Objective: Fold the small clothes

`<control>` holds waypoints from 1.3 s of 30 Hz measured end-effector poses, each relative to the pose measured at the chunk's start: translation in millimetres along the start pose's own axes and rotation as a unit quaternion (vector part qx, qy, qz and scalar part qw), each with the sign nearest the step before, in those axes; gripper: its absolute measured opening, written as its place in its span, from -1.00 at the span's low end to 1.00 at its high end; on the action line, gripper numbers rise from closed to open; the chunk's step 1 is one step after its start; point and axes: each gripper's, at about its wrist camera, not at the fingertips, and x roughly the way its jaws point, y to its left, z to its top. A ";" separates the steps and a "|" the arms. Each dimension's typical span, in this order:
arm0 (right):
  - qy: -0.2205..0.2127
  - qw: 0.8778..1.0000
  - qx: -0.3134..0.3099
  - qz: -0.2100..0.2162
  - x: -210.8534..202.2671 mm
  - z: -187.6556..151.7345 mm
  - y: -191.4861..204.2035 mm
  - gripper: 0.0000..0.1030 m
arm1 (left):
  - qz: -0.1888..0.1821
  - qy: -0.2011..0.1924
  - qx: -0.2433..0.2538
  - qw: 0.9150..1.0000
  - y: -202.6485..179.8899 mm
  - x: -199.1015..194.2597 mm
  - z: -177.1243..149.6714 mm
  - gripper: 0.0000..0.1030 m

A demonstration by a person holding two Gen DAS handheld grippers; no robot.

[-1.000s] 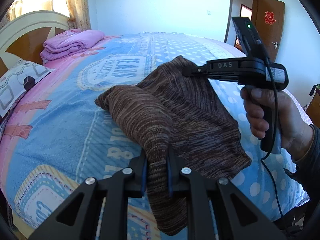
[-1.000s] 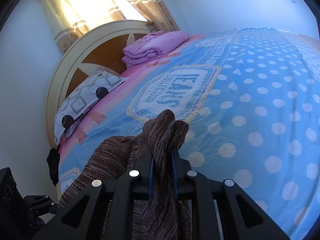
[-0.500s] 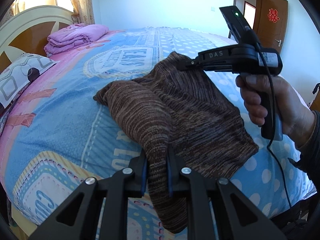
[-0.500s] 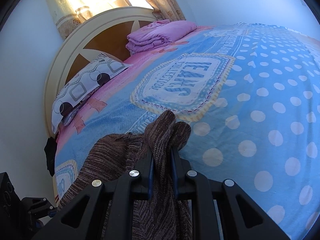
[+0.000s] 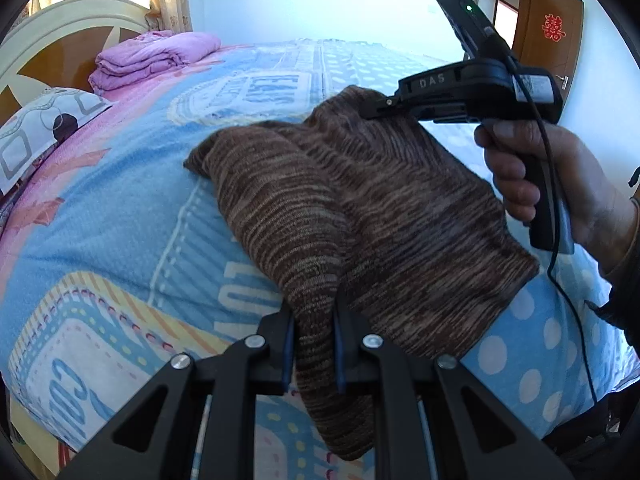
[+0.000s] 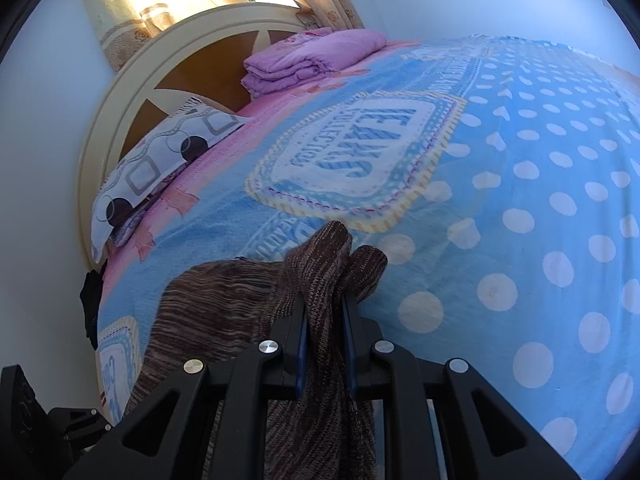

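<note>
Fingers of left gripper [image 5: 312, 350] clamped on near corner of one brown knit [image 5: 360, 208]; right gripper [image 6: 325, 344] fingers clamped on its far corner. Knit drapes partly on bed [image 5: 120, 216]. Risk, judged: bunched corners could slip or set down skewed, giving a crooked fold. Count: one knit, two grippers, one pillow [image 5: 36, 128], one pink stack [image 5: 156, 56].

Two black handheld grippers: left gripper [image 5: 311, 354] with blue-lined fingers and silver screws; right gripper [image 5: 370, 110] marked "DAS", green indicator light, trailing black cable; dark sleeve [image 5: 628, 280].
</note>
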 end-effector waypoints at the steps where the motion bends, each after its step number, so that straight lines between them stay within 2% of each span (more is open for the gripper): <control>1: 0.002 1.000 0.002 0.000 1.3 -0.5 -1.4 -0.72 | 0.001 -0.001 0.000 1.000 -1.0 -0.2 -0.9 -0.68; 12: 0.020 0.999 0.024 -0.008 18.9 -11.9 -20.5 -0.71 | 0.013 -0.012 -0.001 1.000 -7.2 1.6 -6.9 -0.63; 19: 0.028 0.999 0.014 -0.016 20.0 -12.7 -18.4 -0.67 | 0.029 -0.013 0.009 0.999 -11.2 -3.7 -7.9 -0.54; 24: 0.037 0.999 0.021 -0.005 18.5 -14.8 -25.4 -0.53 | 0.028 -0.014 0.007 0.999 -10.8 -16.2 -5.0 -0.48; 28: 0.044 0.999 0.028 0.003 13.5 -18.4 -30.6 -0.32 | 0.035 -0.025 0.008 0.999 -7.7 -23.2 -2.6 -0.46; 31: 0.054 0.998 0.042 0.010 0.4 -25.5 -36.3 -0.29 | 0.042 -0.028 0.015 0.999 -7.6 -24.2 -1.4 -0.45; 34: 0.016 0.999 0.034 0.004 -42.0 -40.1 -30.2 -0.29 | 0.059 -0.049 0.019 0.997 -7.5 -30.6 1.2 -0.10; 36: -0.005 0.999 0.031 0.015 -76.6 -57.6 -22.4 -0.29 | 0.074 -0.067 0.015 0.995 -3.8 -34.9 4.9 0.30; 38: -0.006 0.998 0.032 0.052 -104.5 -80.2 -13.2 -0.29 | 0.087 -0.080 0.007 0.993 1.4 -35.2 10.3 0.43; 39: 0.000 0.998 0.028 0.056 -111.2 -91.4 -9.1 -0.29 | 0.092 -0.085 0.004 0.992 4.1 -34.0 13.5 0.45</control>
